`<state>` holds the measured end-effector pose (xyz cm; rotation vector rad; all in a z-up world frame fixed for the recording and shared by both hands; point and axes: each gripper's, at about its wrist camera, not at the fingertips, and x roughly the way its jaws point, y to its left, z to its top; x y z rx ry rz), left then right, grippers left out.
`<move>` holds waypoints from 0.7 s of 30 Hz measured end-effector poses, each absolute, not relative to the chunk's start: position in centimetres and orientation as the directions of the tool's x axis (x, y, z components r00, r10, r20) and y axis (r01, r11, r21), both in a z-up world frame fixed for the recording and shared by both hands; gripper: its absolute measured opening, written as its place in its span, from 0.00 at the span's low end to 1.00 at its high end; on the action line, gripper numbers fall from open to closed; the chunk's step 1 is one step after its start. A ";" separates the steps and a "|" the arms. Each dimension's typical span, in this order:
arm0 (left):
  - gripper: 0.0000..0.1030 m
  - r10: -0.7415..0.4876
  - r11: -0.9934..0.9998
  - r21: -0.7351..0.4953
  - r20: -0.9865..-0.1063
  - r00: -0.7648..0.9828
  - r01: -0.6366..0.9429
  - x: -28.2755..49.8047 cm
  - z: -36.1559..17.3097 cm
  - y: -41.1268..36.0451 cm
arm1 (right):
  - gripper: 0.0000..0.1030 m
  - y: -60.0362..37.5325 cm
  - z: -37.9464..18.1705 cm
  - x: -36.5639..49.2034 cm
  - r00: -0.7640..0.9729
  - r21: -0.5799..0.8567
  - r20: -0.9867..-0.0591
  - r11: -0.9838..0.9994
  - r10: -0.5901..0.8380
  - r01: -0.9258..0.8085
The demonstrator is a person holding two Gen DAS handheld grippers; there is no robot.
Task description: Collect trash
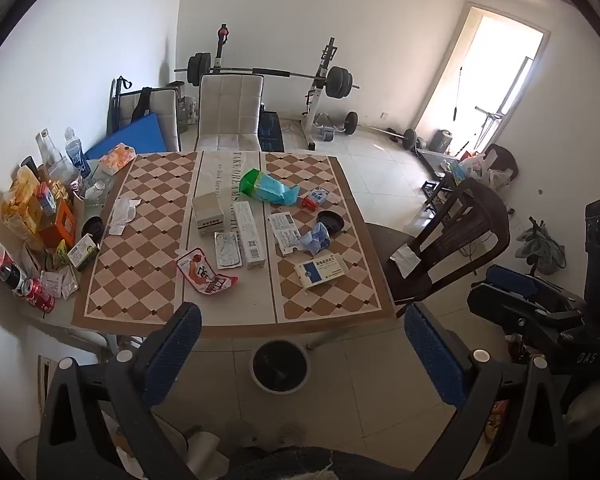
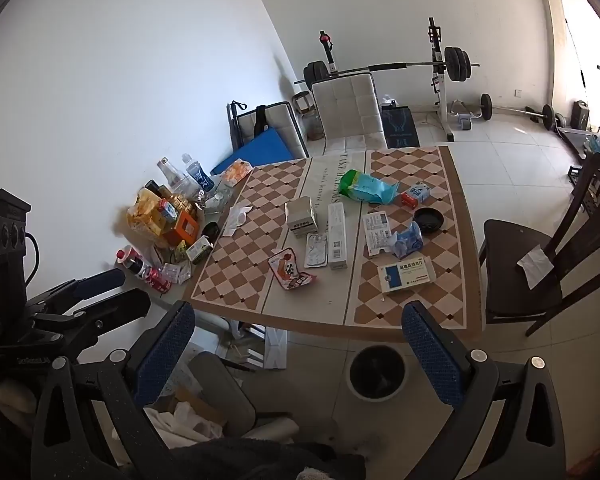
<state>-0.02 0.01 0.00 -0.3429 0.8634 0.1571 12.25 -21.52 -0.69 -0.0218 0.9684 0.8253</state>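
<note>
Below my left gripper (image 1: 302, 354) and right gripper (image 2: 298, 352), both jaws wide and empty, stands the waste bin (image 1: 280, 366) on the floor. Beyond, on the checkered table (image 1: 140, 264): red snack wrapper (image 1: 206, 278), blue-white medicine box (image 1: 321, 271), crumpled blue wrapper (image 1: 315, 239), green-blue bag (image 1: 266, 188).

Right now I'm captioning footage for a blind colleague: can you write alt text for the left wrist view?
The open left gripper hangs above the near edge of a checkered table strewn with medicine boxes, wrappers and a green-blue bag. A round bin stands on the floor below; a barbell rack lines the far wall.
</note>
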 end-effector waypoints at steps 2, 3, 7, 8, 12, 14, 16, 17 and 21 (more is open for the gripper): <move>1.00 -0.003 0.935 -0.230 -0.767 0.642 -0.271 0.0 0.0 0.0 | 1.00 -21.6 -0.6 12.3 0.291 0.337 -0.732 0.699 0.616 -0.631; 1.00 0.000 0.934 -0.229 -0.767 0.642 -0.273 0.0 0.0 0.0 | 1.00 -21.6 -0.6 12.3 0.290 0.337 -0.732 0.698 0.616 -0.632; 1.00 -0.001 0.935 -0.230 -0.766 0.643 -0.272 0.0 0.0 0.0 | 1.00 -21.1 -0.4 12.0 0.285 0.338 -0.733 0.694 0.618 -0.636; 1.00 0.000 0.935 -0.228 -0.767 0.641 -0.272 0.0 0.0 0.0 | 1.00 -21.0 -0.3 12.0 0.282 0.342 -0.732 0.692 0.621 -0.636; 1.00 -0.003 0.935 -0.230 -0.765 0.644 -0.269 0.0 0.0 0.0 | 1.00 -20.2 0.0 11.7 0.282 0.337 -0.734 0.692 0.618 -0.638; 1.00 -0.003 0.935 -0.230 -0.765 0.644 -0.269 0.0 0.0 0.0 | 1.00 -20.4 0.0 11.9 0.277 0.343 -0.731 0.687 0.624 -0.640; 1.00 -0.004 0.935 -0.231 -0.764 0.645 -0.268 0.0 0.0 0.0 | 1.00 -20.9 0.1 11.8 0.280 0.341 -0.727 0.683 0.627 -0.646; 1.00 -0.004 0.936 -0.231 -0.764 0.646 -0.267 0.1 0.0 0.0 | 1.00 -20.9 0.1 11.9 0.277 0.342 -0.728 0.682 0.627 -0.646; 1.00 -0.004 0.936 -0.232 -0.762 0.647 -0.267 0.1 0.1 0.0 | 1.00 -20.8 0.2 11.9 0.277 0.342 -0.727 0.682 0.628 -0.646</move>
